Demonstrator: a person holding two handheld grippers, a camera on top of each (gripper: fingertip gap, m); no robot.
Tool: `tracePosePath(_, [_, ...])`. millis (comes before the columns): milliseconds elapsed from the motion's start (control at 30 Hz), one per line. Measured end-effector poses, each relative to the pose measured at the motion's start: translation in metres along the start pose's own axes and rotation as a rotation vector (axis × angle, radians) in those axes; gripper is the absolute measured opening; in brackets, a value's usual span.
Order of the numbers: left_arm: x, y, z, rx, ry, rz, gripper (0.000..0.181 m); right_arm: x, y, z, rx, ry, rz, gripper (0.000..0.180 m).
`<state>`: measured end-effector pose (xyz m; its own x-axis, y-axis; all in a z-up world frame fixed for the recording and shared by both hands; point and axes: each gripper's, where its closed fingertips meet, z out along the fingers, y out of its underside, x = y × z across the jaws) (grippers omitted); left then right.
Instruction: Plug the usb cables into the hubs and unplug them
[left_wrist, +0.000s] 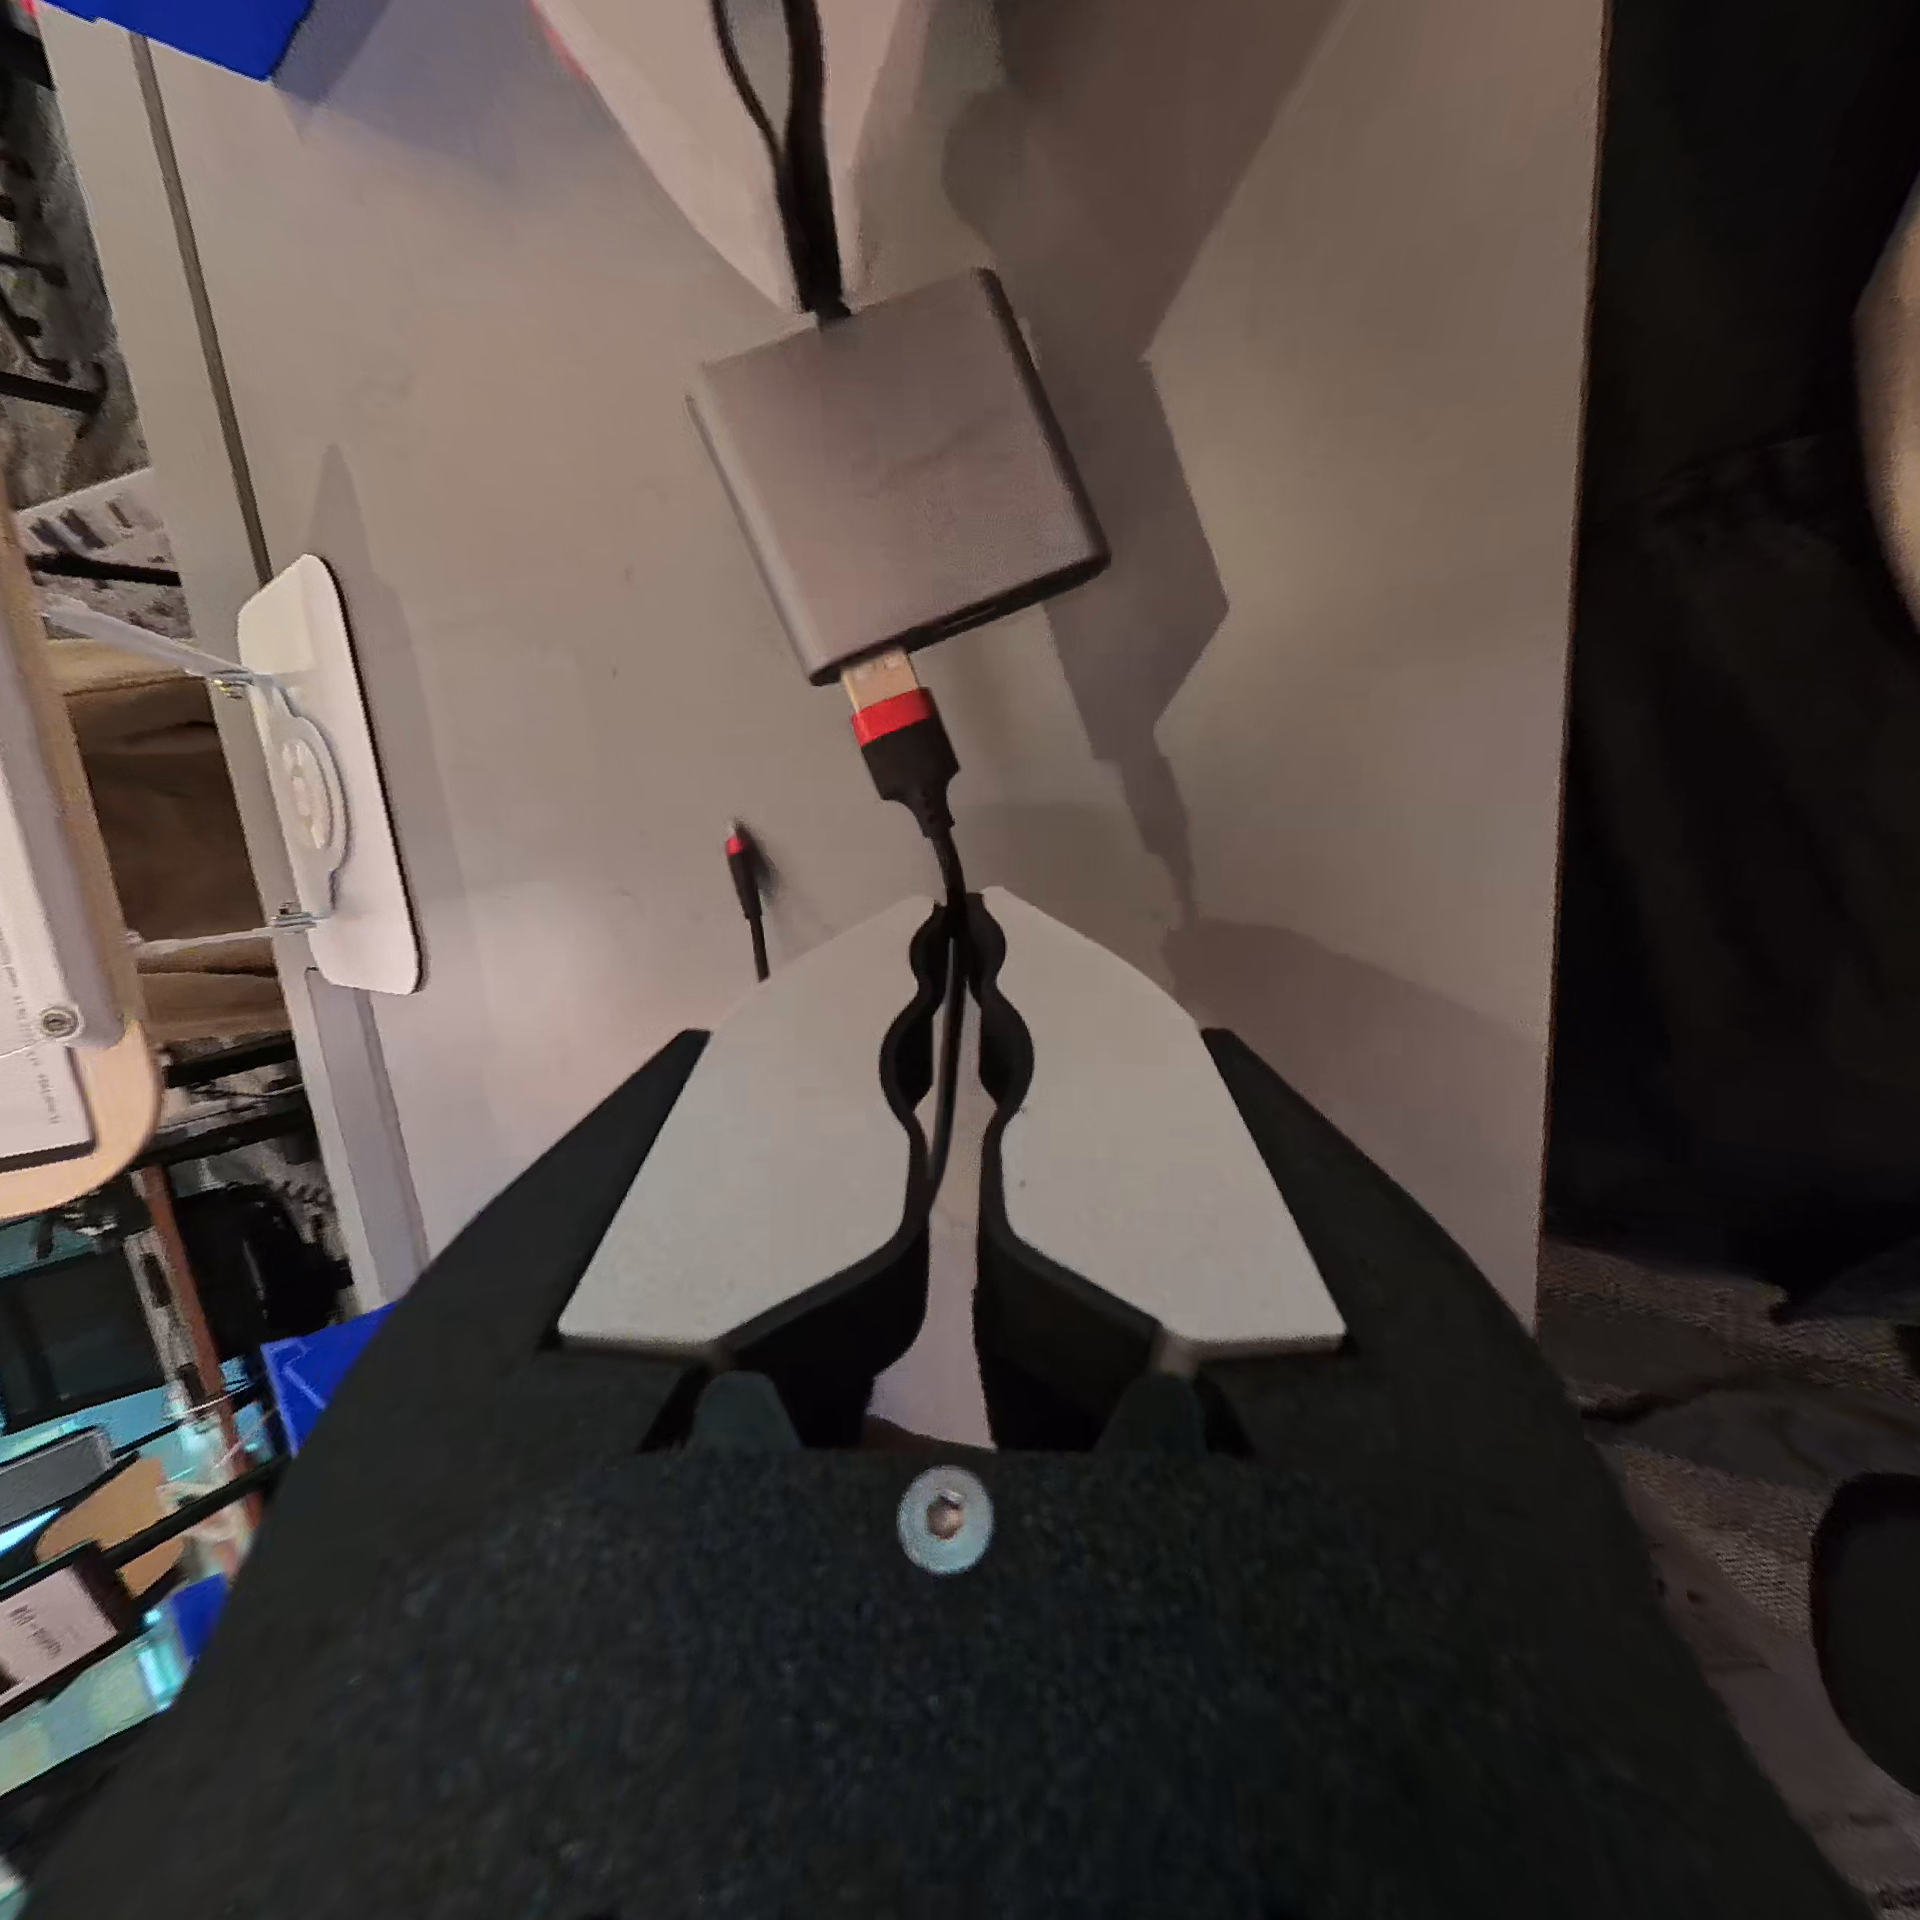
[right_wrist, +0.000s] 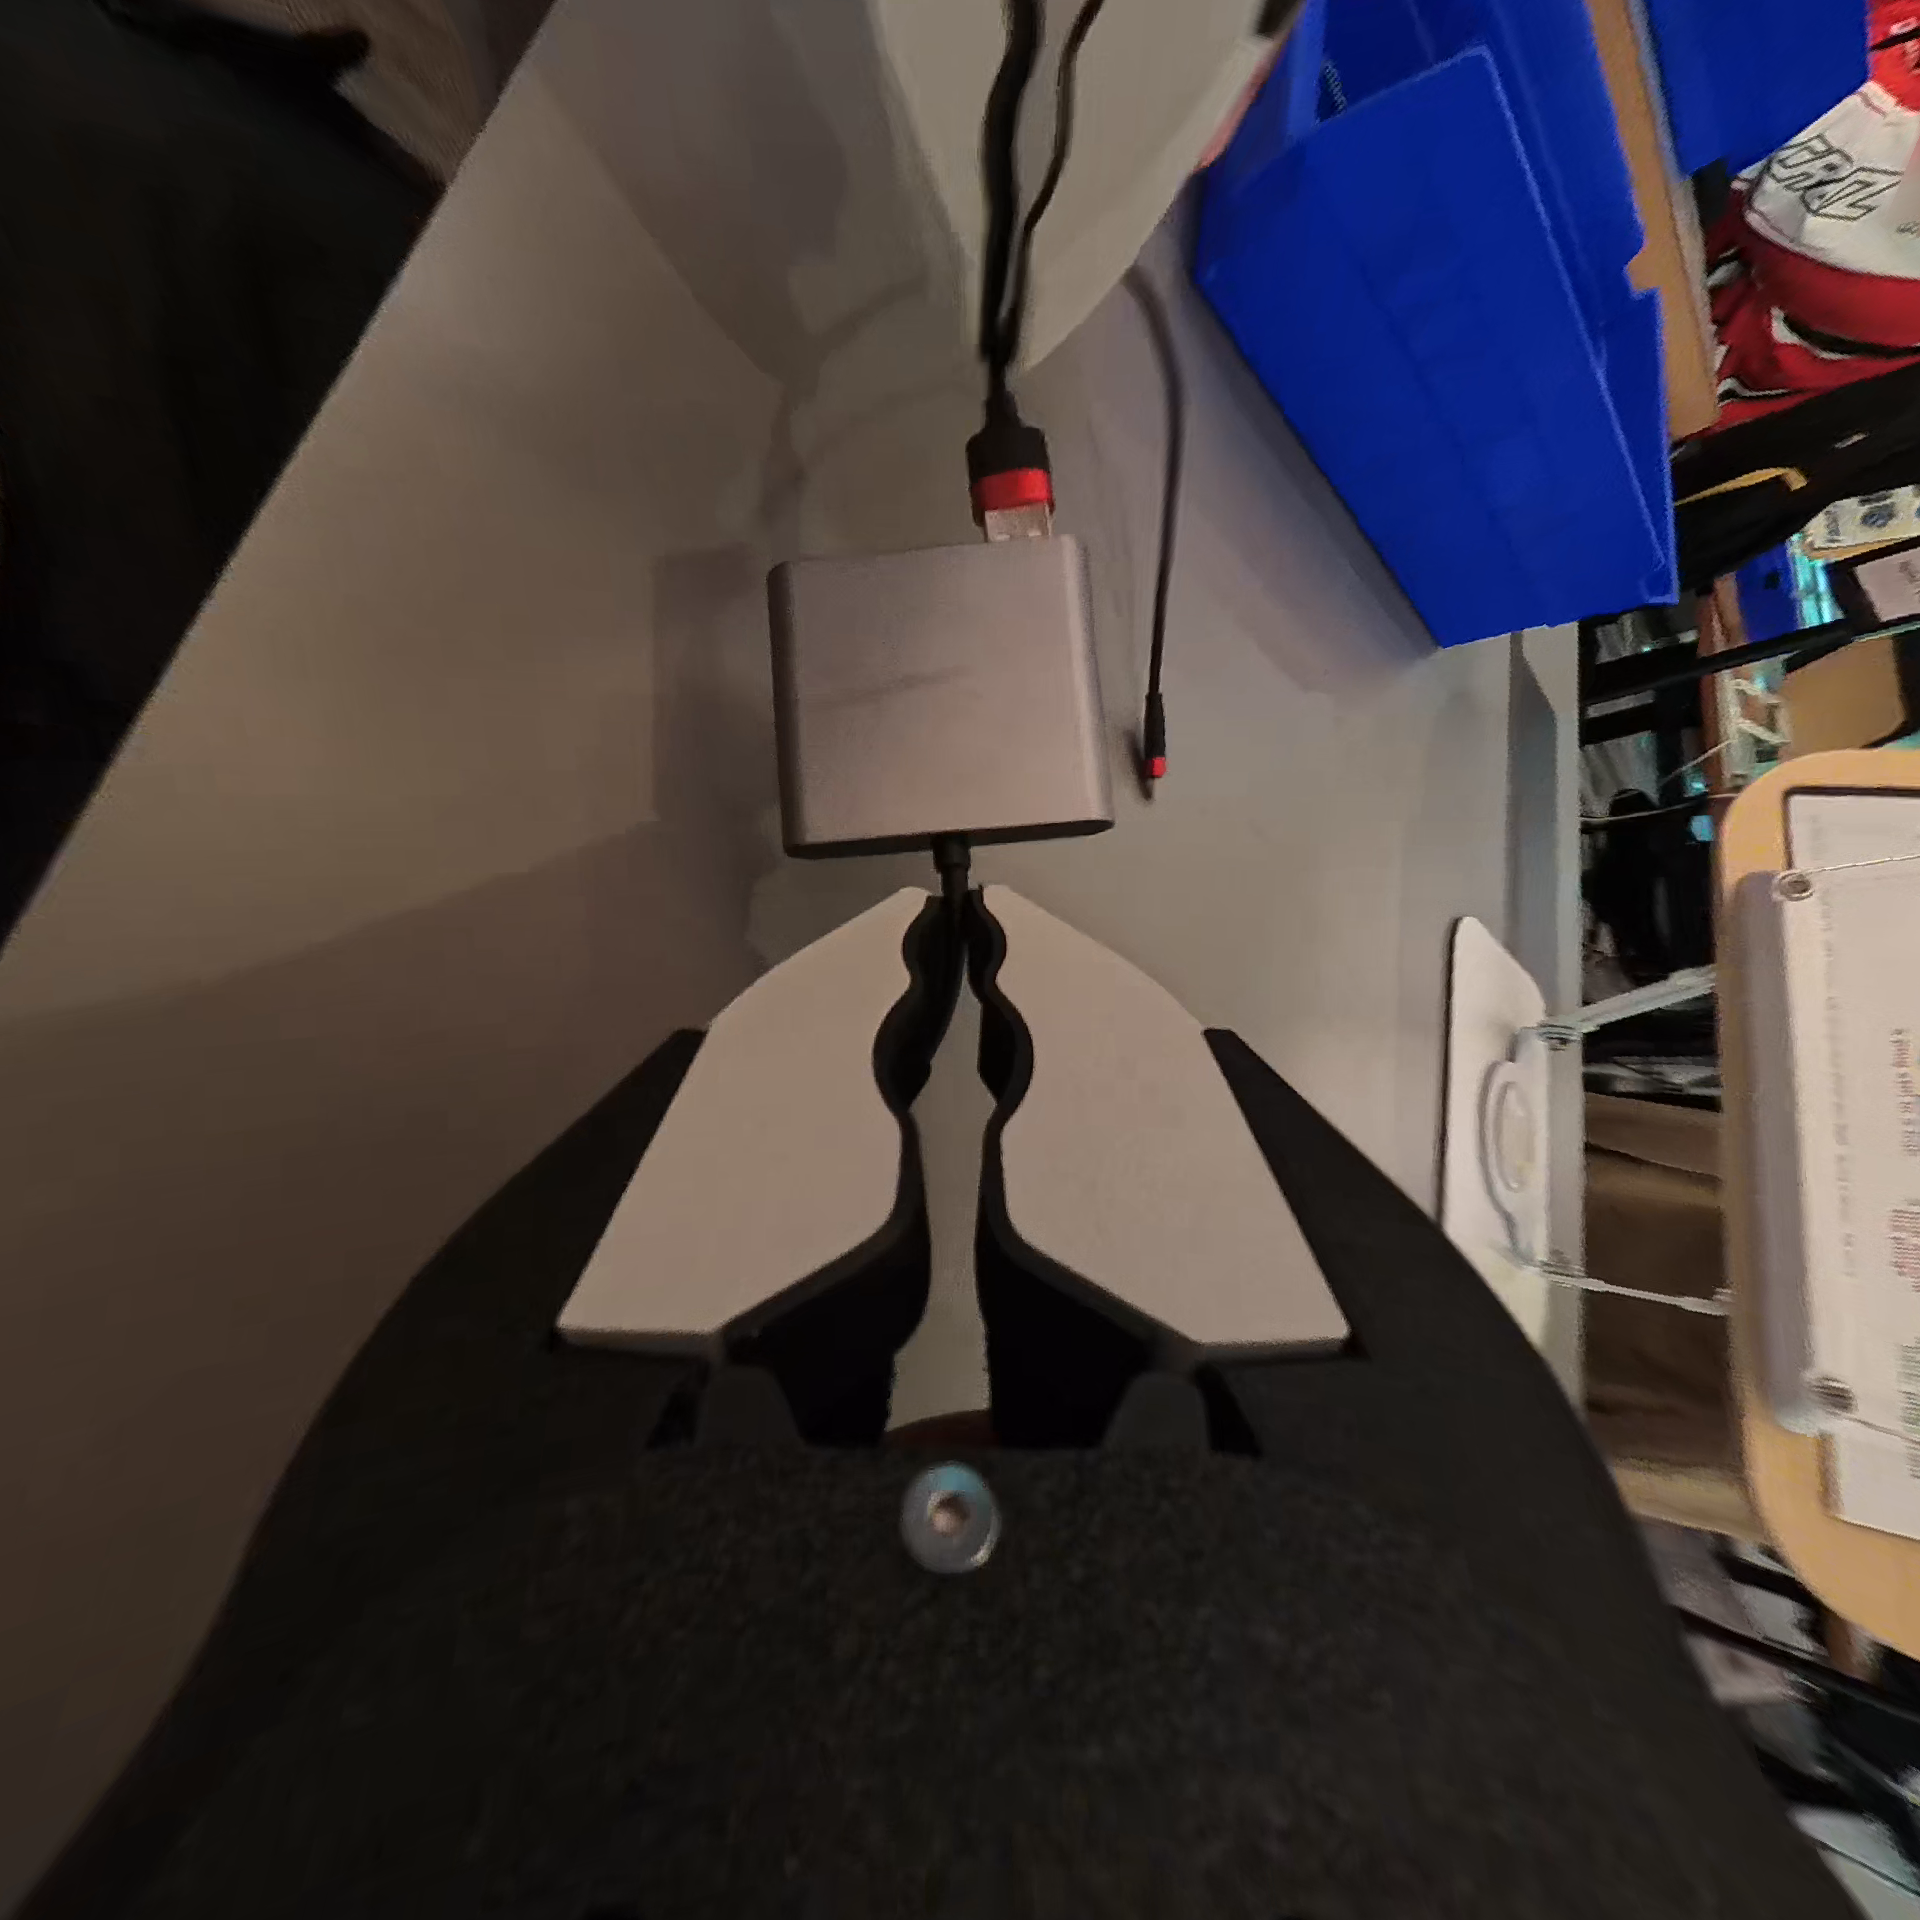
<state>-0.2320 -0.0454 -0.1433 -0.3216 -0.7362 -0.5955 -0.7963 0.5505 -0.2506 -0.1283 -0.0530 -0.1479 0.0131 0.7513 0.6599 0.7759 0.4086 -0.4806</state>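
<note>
Hanging hub (right_wrist: 935, 696) between cable-pinching jaws

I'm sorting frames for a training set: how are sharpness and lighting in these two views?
Left wrist view: dim warm light, hard shadows on the white table; the hub and USB plug are slightly soft, edges smeared. Right wrist view: the hub is fairly sharp, the blue bins and the right side are motion-blurred; both are fisheye-bent.

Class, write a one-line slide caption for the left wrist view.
Left gripper pinches the black cable whose red-collared USB plug sits partly inside the grey hub.
</note>
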Motion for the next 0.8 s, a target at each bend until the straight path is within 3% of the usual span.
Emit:
tracePosePath(100, [-0.002, 0.003, -0.003, -0.030, -0.003, 0.012, 0.003, -0.003, -0.002, 0.002, -0.059, 0.001, -0.062, 0.004])
tracePosePath(400, [-0.003, 0.002, -0.002, -0.032, -0.030, 0.022, 0.003, -0.001, -0.003, 0.001, -0.010, -0.003, -0.004, 0.003])
tracePosePath(600, [-0.007, -0.001, -0.002, 0.042, -0.042, -0.058, 0.003, 0.006, -0.010, -0.007, 0.142, -0.006, 0.121, 0.003])
tracePosePath(800, [-0.002, 0.008, 0.006, 0.049, -0.004, -0.103, 0.003, 0.000, -0.010, 0.000, 0.098, 0.006, 0.031, 0.003])
